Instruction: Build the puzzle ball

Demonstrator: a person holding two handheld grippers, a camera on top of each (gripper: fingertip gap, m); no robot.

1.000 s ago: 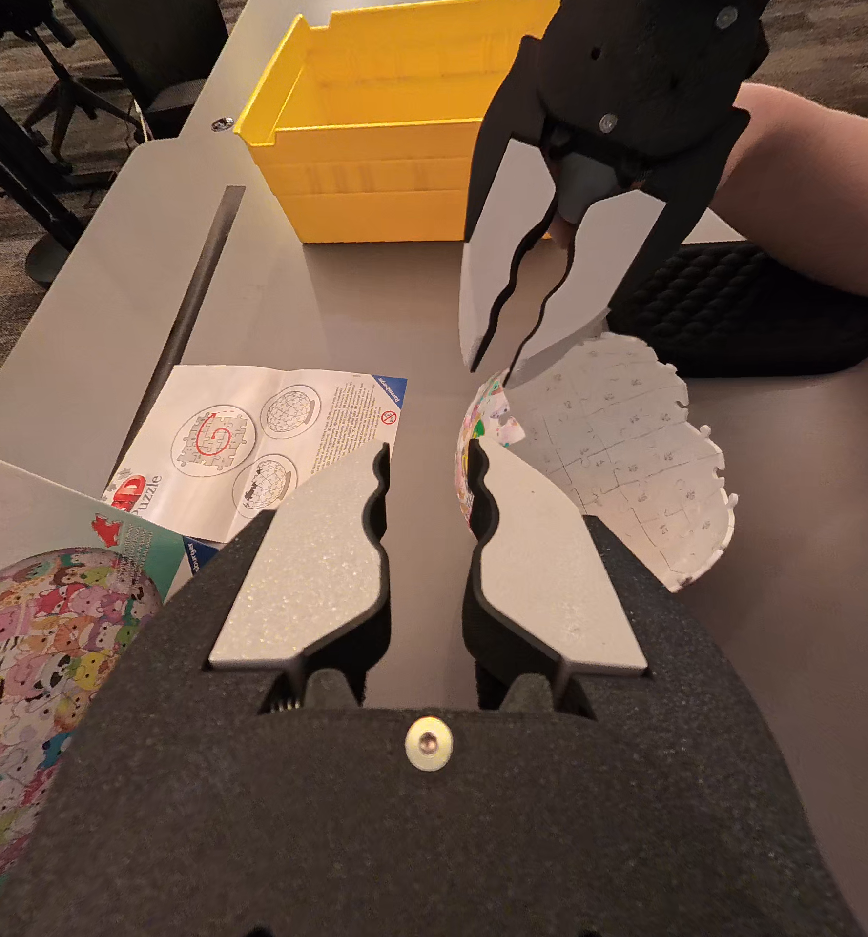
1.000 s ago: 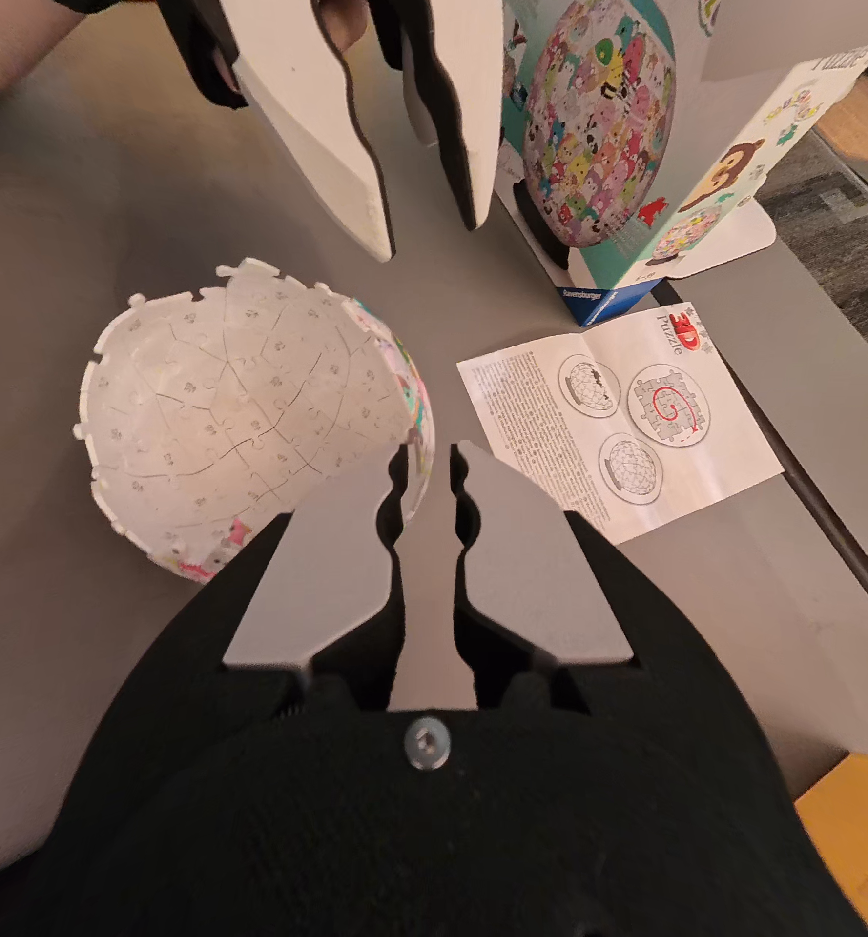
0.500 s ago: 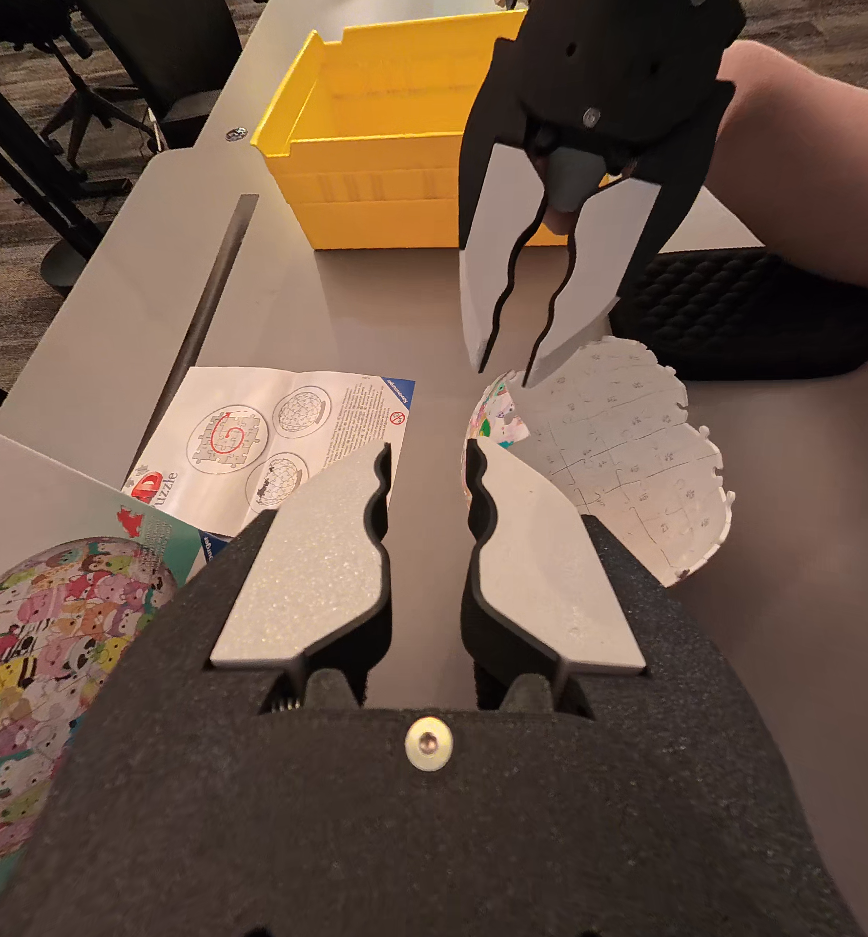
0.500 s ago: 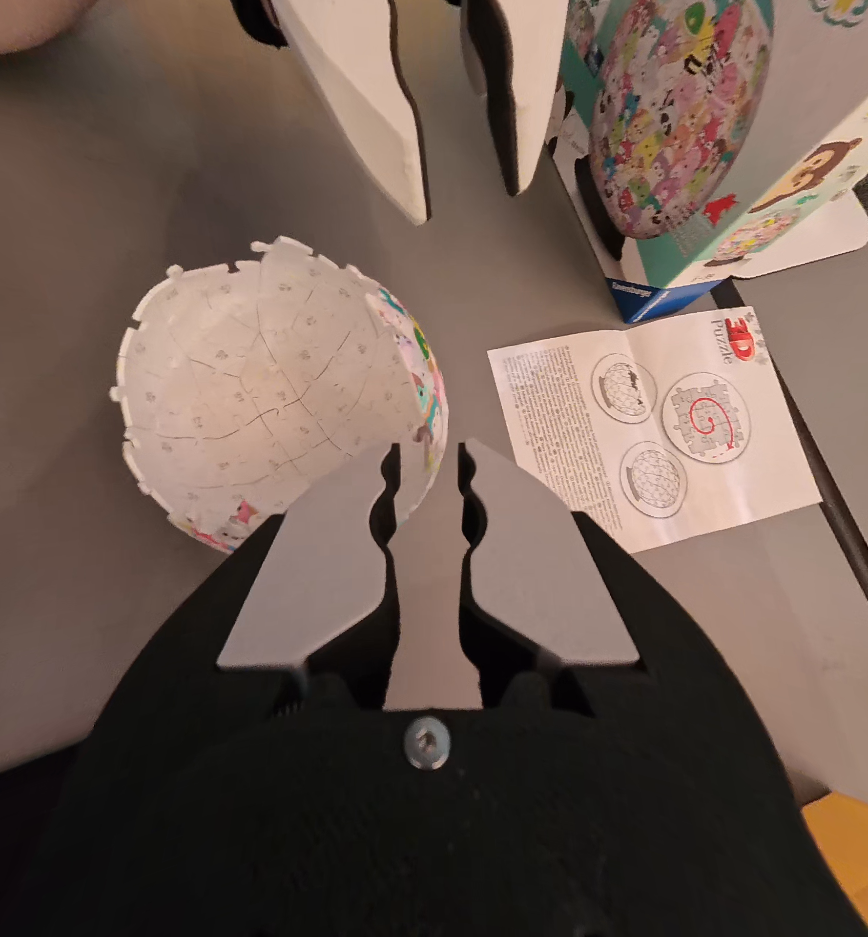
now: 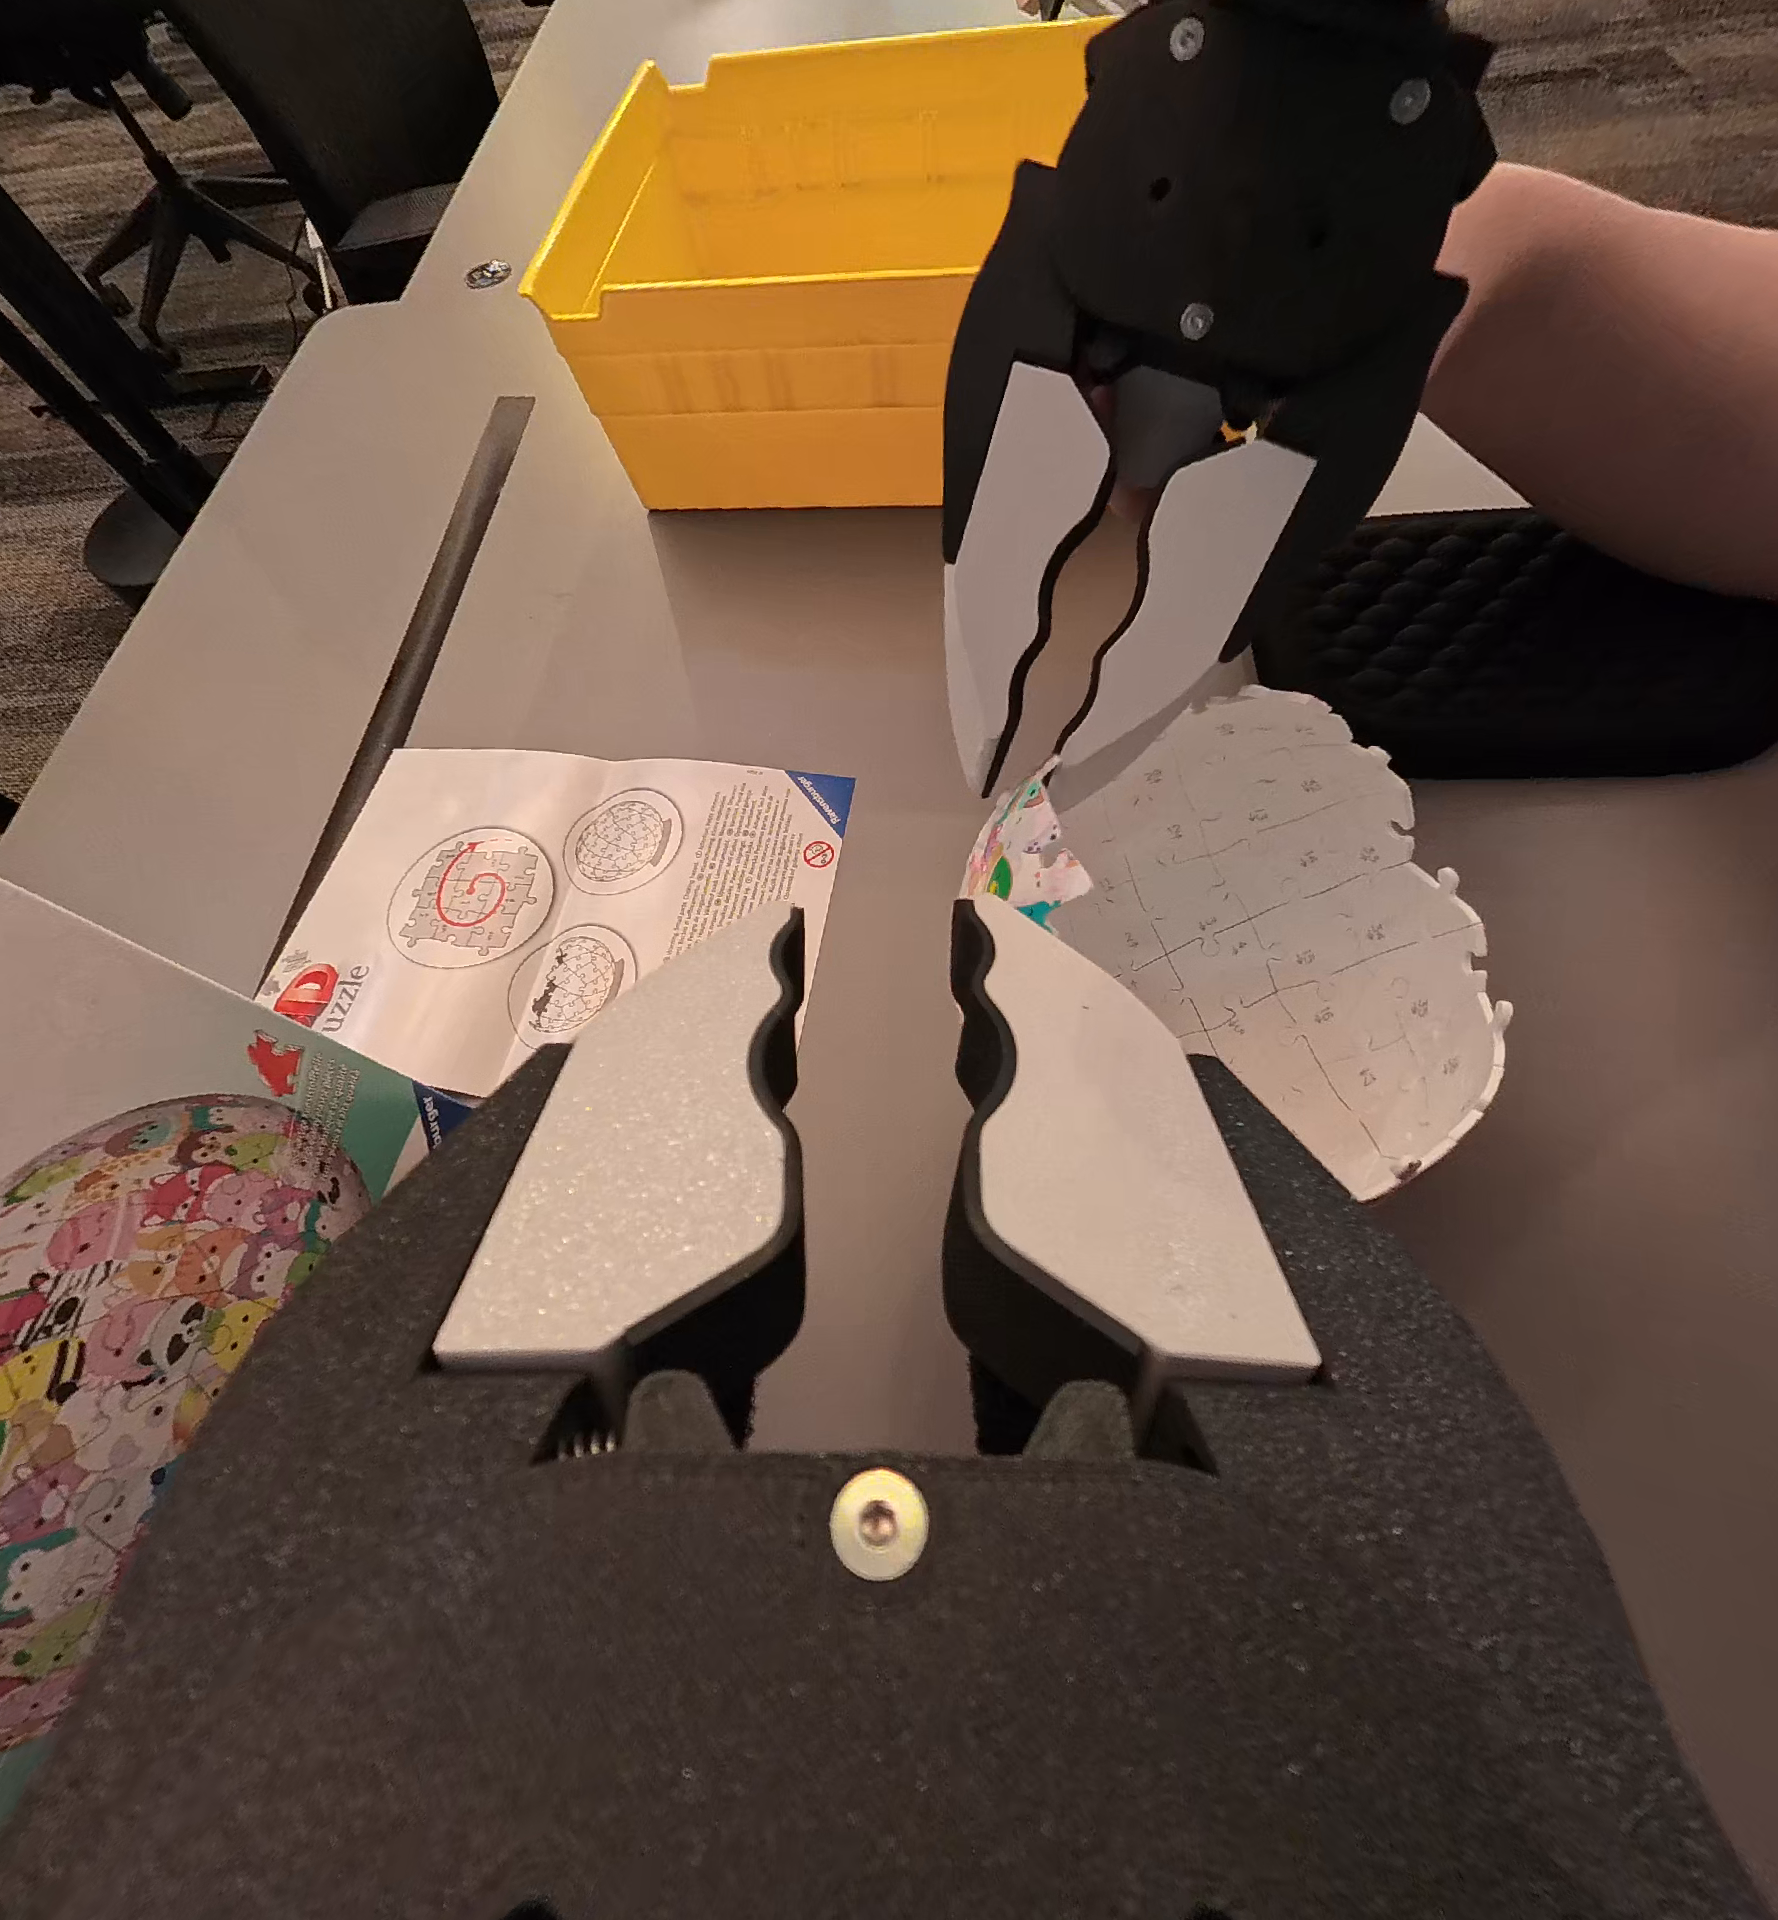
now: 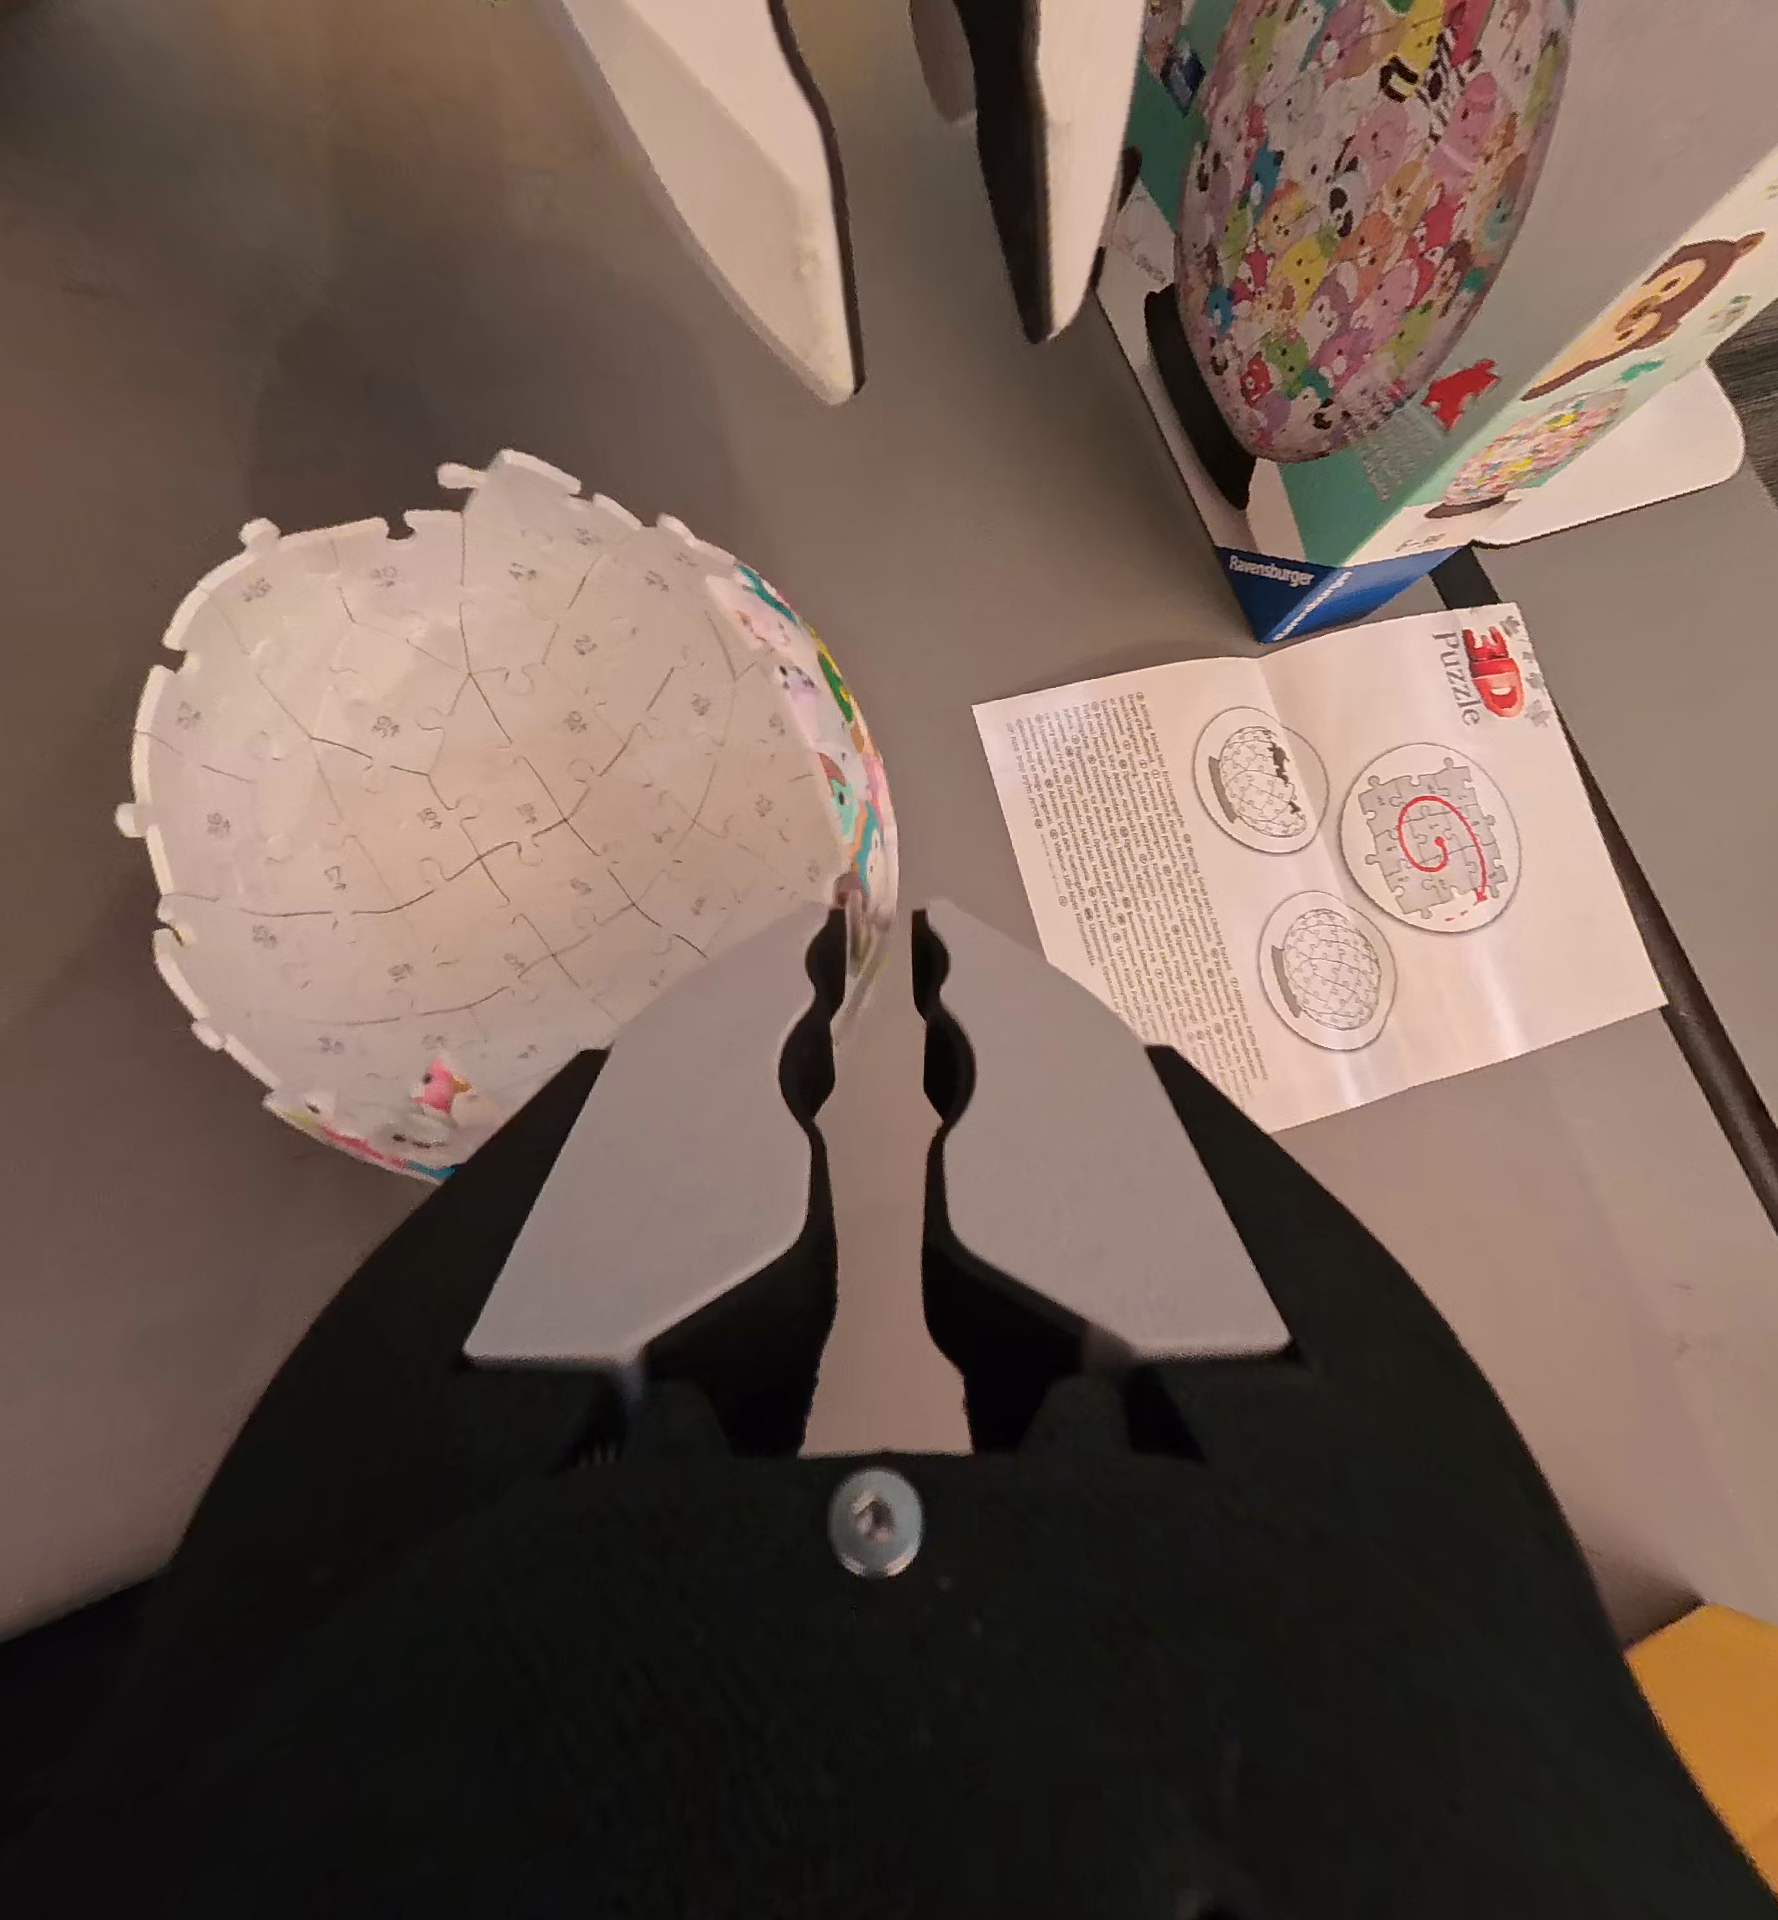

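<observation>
The half-built puzzle ball [image 6: 511, 821] lay on the grey table [image 5: 1643, 1351], white hollow side up, between the grippers. The left gripper [image 5: 877, 925] hovered with fingers moderately apart and empty; the right gripper [image 6: 880, 920] held a narrow empty gap just beside the shell's rim. No loose piece showed, so the next move likely called for fetching one, perhaps from the yellow bin [image 5: 791, 343].

ball shell [image 6: 469, 790] white inside, bright cartoon print outside; bin [image 5: 791, 312] plain yellow; box [image 6: 1384, 260] teal with a many-coloured ball picture; leaflet [image 6: 1311, 862] white, red spiral; bench [image 5: 241, 623] grey; fingers [image 5: 636, 1164] pale grey on black; pad [image 5: 1529, 644] black, knobbly.
</observation>
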